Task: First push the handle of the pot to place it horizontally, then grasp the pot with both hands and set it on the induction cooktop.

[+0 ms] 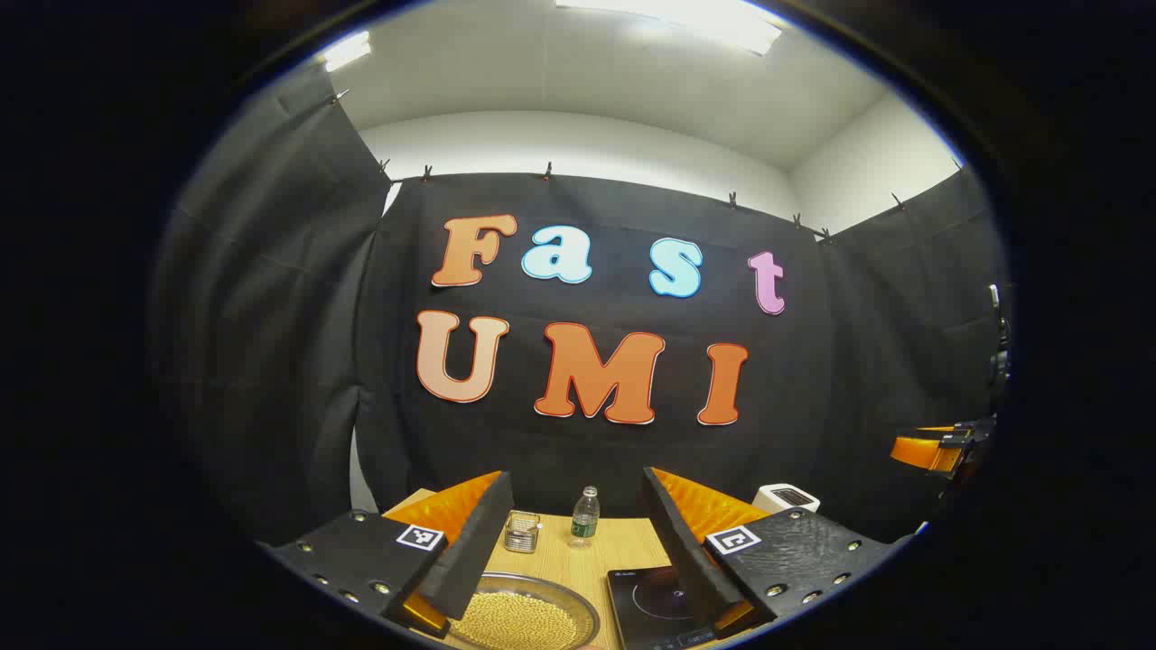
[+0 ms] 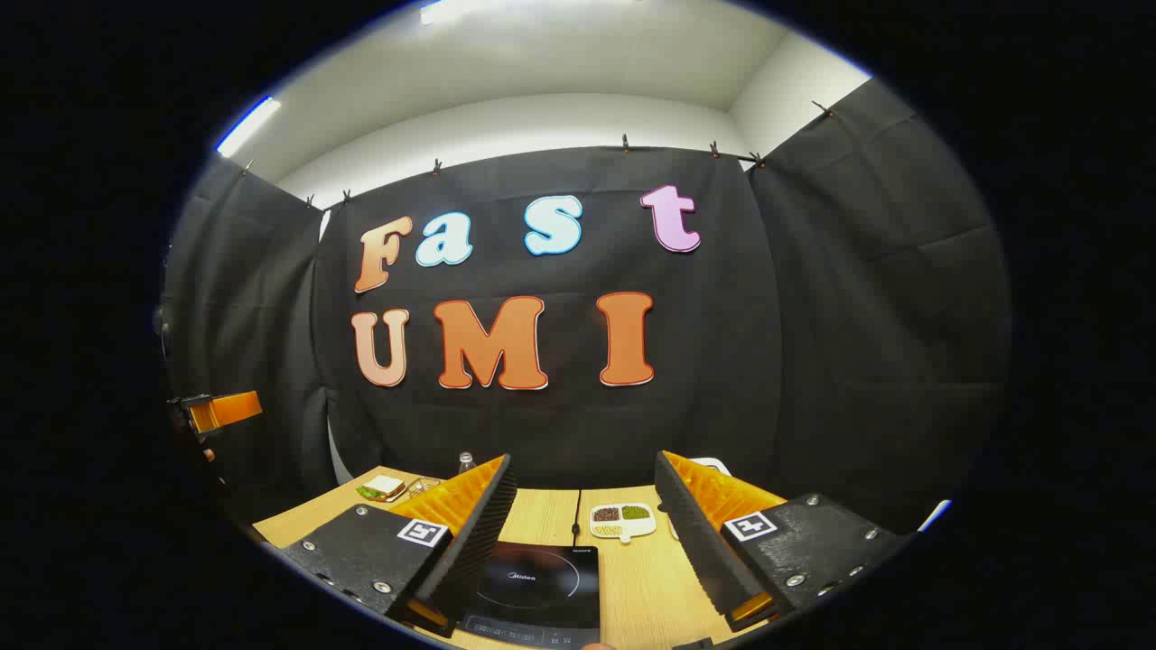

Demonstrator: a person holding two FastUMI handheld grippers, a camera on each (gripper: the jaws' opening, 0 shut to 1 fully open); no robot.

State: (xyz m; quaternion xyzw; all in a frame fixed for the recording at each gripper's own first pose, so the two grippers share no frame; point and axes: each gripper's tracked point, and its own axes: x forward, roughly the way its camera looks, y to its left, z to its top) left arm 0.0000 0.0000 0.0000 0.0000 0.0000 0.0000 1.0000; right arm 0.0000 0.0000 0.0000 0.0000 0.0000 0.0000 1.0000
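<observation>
A pale wooden table point(image 1: 623, 551) stands in a booth hung with black cloth under a white ceiling with strip lights. In the left gripper view, the left gripper point(image 1: 578, 542) is held above the near edge of the table with its two fingers spread well apart and nothing between them. Just below and between those fingers lies the pot point(image 1: 524, 616), a shallow round metal vessel filled with small yellow beans; its handle cannot be made out. Just to the right of the pot sits the black induction cooktop point(image 1: 650, 600), apart from it. Farther back stand a small wire basket point(image 1: 522, 531) and a clear water bottle point(image 1: 585, 517), with a white toaster point(image 1: 786, 497) beyond at the right. In the right gripper view, the right gripper point(image 2: 585, 528) is likewise released, its fingers wide apart over the induction cooktop point(image 2: 535, 585). Beyond lies a white divided dish point(image 2: 623, 519) holding dark and green grains, and far left a sandwich on a plate point(image 2: 383, 489).
</observation>
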